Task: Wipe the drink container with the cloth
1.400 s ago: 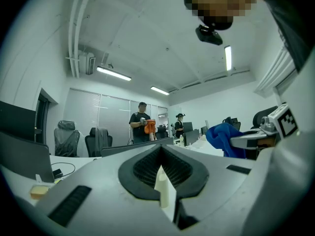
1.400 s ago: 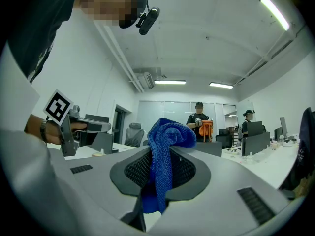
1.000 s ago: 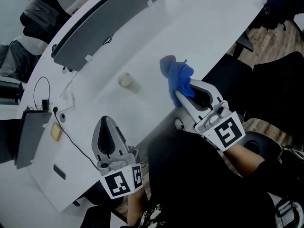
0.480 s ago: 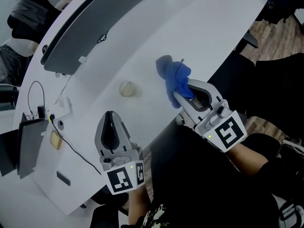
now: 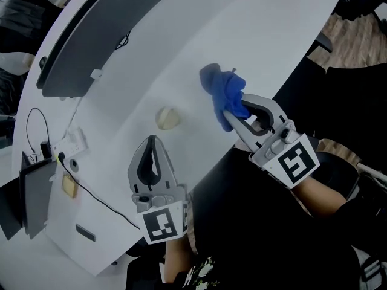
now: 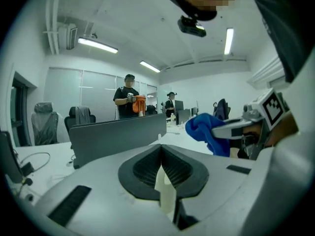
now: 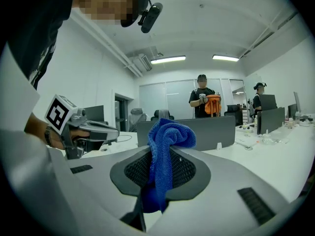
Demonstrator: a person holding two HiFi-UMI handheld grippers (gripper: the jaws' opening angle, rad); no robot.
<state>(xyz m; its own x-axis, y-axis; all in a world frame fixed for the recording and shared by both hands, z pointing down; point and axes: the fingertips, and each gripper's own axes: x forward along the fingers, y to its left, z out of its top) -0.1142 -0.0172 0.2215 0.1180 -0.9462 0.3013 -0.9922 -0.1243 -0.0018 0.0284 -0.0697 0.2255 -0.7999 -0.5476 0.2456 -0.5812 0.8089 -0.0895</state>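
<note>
The small, pale cream drink container (image 5: 167,118) lay on the white table (image 5: 272,35), not far in from its near edge. It sat just beyond the tip of the left gripper (image 5: 152,139) and clear of it, with bare tabletop between them. Whether it stood upright or lay on its side could not be made out.

The left gripper's jaws were closed together at the tip and gripped nothing. It hung over the near part of the table, pointing towards the container.

The right gripper (image 5: 230,116) had its jaws clamped on a crumpled blue terry cloth (image 5: 222,90). Most of the cloth bunched up past the jaw tips, and a tail of it hung down between the pads. The cloth was to the right of the container and apart from it.

A long grey divider panel (image 5: 91,47) ran along the far side of the table. A thin black cable (image 5: 97,195) trailed across the left end.
</note>
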